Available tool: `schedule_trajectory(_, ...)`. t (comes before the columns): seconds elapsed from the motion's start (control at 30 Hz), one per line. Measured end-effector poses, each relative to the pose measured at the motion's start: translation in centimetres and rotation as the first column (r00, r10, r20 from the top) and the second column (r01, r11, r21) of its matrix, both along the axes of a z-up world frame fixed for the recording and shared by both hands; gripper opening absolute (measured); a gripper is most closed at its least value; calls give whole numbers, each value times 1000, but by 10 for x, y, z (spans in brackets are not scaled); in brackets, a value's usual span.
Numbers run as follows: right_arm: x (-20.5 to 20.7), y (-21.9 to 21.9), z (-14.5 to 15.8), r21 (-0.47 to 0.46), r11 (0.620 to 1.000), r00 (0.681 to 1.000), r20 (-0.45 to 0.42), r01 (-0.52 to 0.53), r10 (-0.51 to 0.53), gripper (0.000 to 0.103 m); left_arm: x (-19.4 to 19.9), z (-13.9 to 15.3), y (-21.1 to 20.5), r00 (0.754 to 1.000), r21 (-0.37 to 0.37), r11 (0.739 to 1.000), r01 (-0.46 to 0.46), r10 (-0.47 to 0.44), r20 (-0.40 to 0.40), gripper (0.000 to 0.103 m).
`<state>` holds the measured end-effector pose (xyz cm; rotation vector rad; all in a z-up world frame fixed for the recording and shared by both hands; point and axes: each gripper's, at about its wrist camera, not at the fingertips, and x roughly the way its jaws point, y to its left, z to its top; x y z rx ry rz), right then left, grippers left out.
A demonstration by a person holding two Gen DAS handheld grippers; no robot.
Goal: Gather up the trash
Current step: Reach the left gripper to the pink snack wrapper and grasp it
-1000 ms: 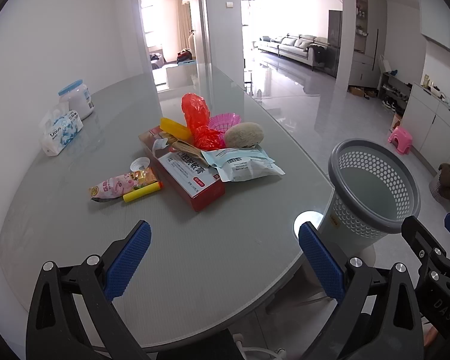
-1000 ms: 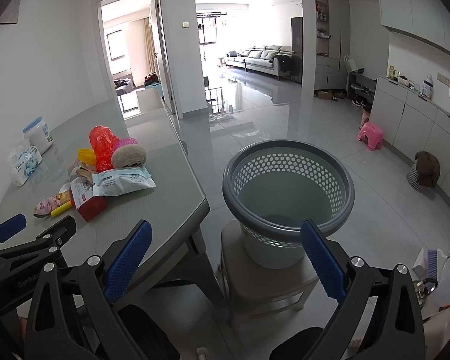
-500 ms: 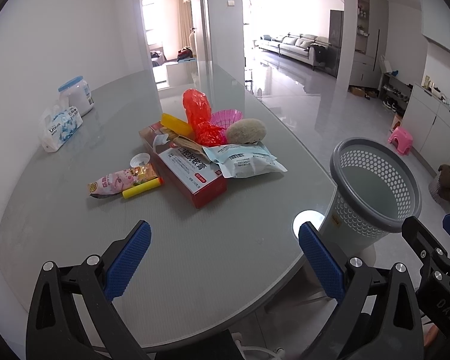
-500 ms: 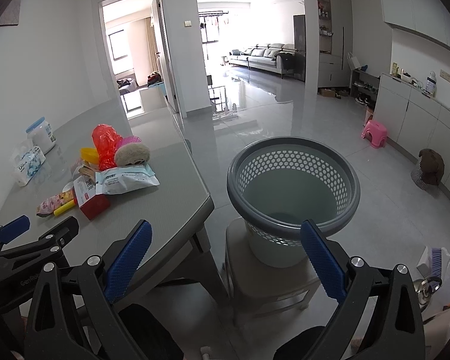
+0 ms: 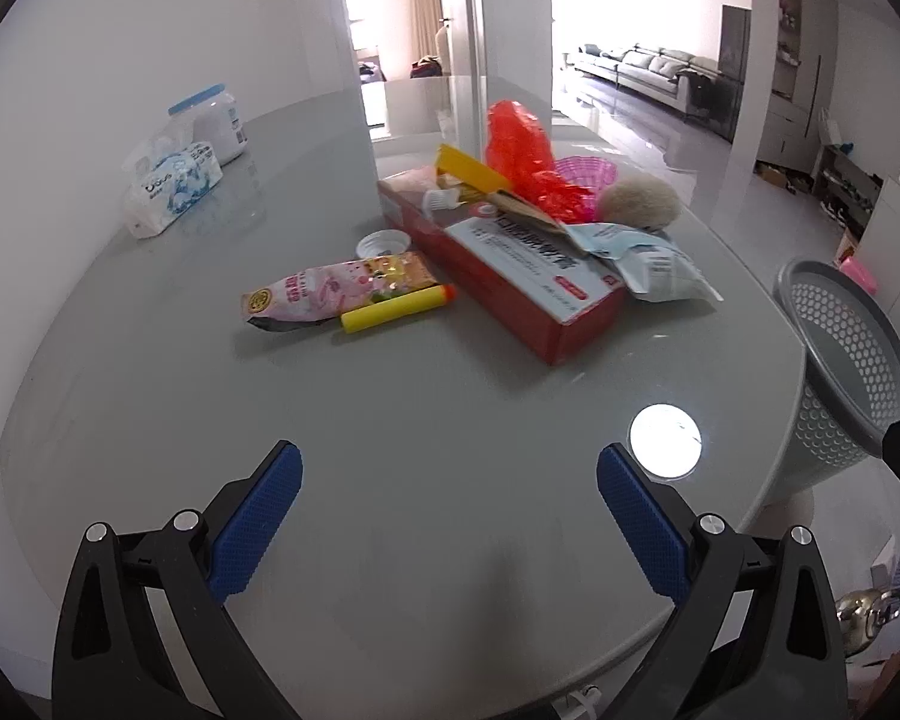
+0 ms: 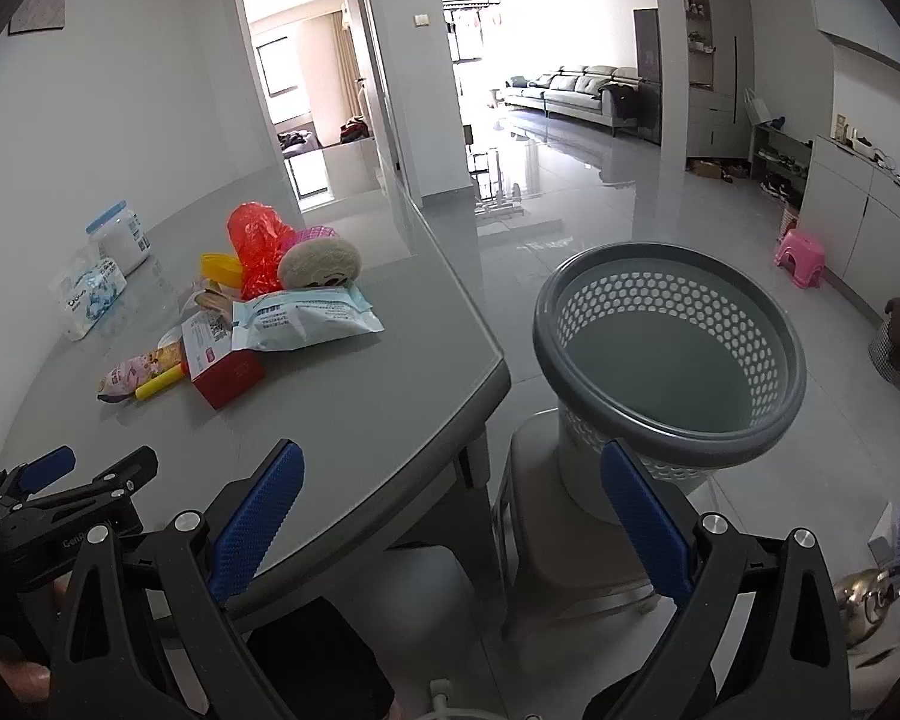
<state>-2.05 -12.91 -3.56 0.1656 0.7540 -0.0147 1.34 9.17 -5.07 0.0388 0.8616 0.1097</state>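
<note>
A red-and-white rectangular cardboard box (image 5: pixel 504 264) is lying near the middle of the grey glass-topped table (image 5: pixel 390 450). Left of the box, a pink foil snack packet (image 5: pixel 336 291) is resting with a yellow foam dart (image 5: pixel 396 309) touching its near edge and a white plastic cap (image 5: pixel 381 243) sitting just behind it. A pale blue plastic pouch (image 5: pixel 642 255) is leaning on the box's right end. Behind the box, a crumpled red plastic bag (image 5: pixel 519 150) is standing beside a beige round sponge (image 5: pixel 639 204). Far left of the box, a white tissue pack (image 5: pixel 171 189) is lying before a white blue-lidded jar (image 5: pixel 210 120). Right of the box, off the table's edge, a grey perforated plastic bin (image 6: pixel 672 354) is standing on a stool (image 6: pixel 570 546).
</note>
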Motion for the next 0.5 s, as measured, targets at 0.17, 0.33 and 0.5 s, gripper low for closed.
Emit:
schedule_trajectory(0.17, 22, 17, -7, -25, 999, 999, -8, -43, 43, 95, 10, -4, 25, 999, 5, 999, -48, 48, 15, 97)
schedule_trajectory(0.33, 47, 32, -13, -42, 996, 997, -15, -77, 76, 95, 20, -7, 46, 997, -4, 997, -72, 72, 24, 97)
schedule_trajectory(0.5, 63, 42, -15, -36, 995, 995, -20, -97, 97, 95, 33, -12, 70, 996, -22, 995, -94, 94, 7, 97)
